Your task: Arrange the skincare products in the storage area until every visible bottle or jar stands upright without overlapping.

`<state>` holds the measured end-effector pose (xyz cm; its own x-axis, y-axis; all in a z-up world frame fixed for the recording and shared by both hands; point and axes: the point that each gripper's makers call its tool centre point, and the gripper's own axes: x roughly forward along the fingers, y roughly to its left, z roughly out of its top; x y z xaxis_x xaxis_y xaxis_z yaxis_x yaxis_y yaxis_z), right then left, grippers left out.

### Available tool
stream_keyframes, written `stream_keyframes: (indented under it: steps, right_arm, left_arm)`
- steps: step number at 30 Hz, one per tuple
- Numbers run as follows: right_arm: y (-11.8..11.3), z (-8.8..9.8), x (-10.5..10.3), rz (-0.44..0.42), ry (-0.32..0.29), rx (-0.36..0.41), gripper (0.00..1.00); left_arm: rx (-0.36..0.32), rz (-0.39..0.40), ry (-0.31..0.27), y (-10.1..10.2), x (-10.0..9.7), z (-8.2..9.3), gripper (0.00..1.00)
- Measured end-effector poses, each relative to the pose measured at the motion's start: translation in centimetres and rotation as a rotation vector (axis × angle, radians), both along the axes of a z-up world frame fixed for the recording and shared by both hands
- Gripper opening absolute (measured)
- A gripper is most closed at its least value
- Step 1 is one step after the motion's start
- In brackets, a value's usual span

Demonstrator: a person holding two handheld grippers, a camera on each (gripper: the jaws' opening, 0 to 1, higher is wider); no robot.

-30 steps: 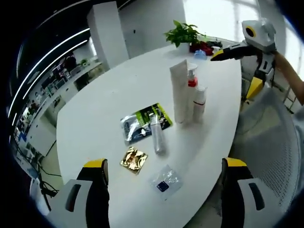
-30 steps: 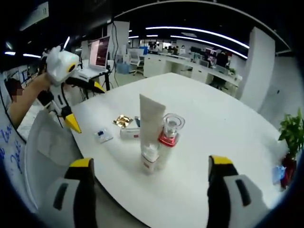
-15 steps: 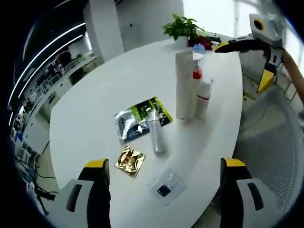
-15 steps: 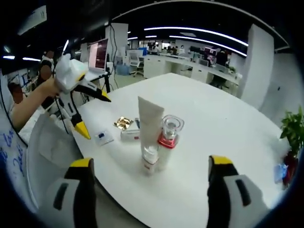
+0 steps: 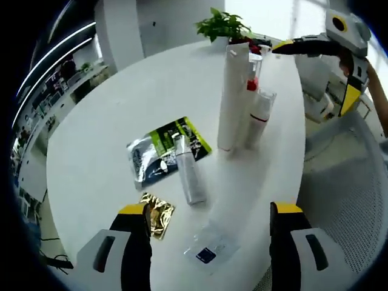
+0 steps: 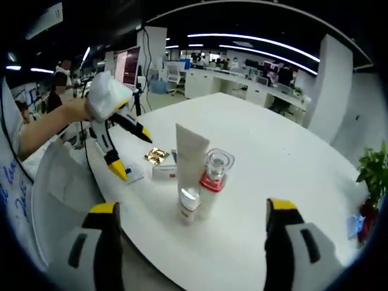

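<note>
Three products stand close together on the white table [image 5: 109, 109]: a tall white tube [image 5: 231, 97], a bottle with a red collar and clear cap [image 5: 254, 66], and a small white bottle with a red band [image 5: 258, 118]. A clear bottle [image 5: 189, 176] lies on its side, partly on a green-and-black sachet [image 5: 160, 148]. My left gripper [image 5: 209, 212] is open and hovers over the near table edge, short of the lying bottle. The right gripper view has the tube [image 6: 191, 154], red-collared bottle [image 6: 215, 176], small bottle [image 6: 189, 205] and lying bottle [image 6: 163, 171]. My right gripper [image 6: 191, 209] is open and holds nothing.
A gold sachet [image 5: 156, 215] and a clear sachet with a blue square [image 5: 209, 248] lie near the table edge. A potted plant [image 5: 221, 24] stands at the far end. A mesh chair [image 5: 351, 200] is beside the table. Desks and a laptop [image 6: 124, 66] fill the background.
My left gripper has moved in over the table edge, toward the lying bottle and the sachets. The right gripper has hardly moved. The products have not moved.
</note>
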<state>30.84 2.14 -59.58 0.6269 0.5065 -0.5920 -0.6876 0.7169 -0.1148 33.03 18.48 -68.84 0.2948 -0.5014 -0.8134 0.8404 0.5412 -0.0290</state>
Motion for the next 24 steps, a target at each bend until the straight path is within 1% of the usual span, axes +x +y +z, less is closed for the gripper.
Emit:
stream_keyframes:
  steps: [3,7,12,15,19,20,22,24]
  right_arm:
    - [-0.1,-0.1,0.0,-0.003,0.003,-0.004,1.00]
    - [-0.2,-0.2,0.1,-0.006,0.007,-0.004,1.00]
    - [-0.4,-0.5,0.2,-0.013,0.013,-0.008,1.00]
    - [-0.7,-0.6,0.2,-0.018,0.015,-0.011,1.00]
    - [-1.0,-0.9,0.2,-0.025,0.023,-0.013,1.00]
    - [-1.1,-0.9,0.2,-0.028,0.024,-0.011,1.00]
    - [-1.2,-0.9,0.3,-0.032,0.023,-0.011,1.00]
    - [-1.2,-1.0,0.3,-0.039,0.025,-0.007,1.00]
  left_arm:
    - [0.005,-0.024,0.013,-0.5,0.2,-0.6,0.60]
    - [0.004,-0.040,0.025,-1.1,0.7,-1.1,0.54]
    - [0.006,-0.068,0.062,-1.7,1.0,-1.6,0.46]
    - [0.003,-0.056,0.058,-2.0,1.7,-1.8,0.43]
    - [0.015,-0.030,0.062,-2.2,2.8,-2.4,0.43]
    - [0.014,-0.018,0.071,-2.2,3.1,-2.5,0.43]
    - [-0.010,0.024,0.088,-2.4,3.5,-2.5,0.41]
    - [-0.006,0.027,0.088,-2.5,4.1,-2.7,0.40]
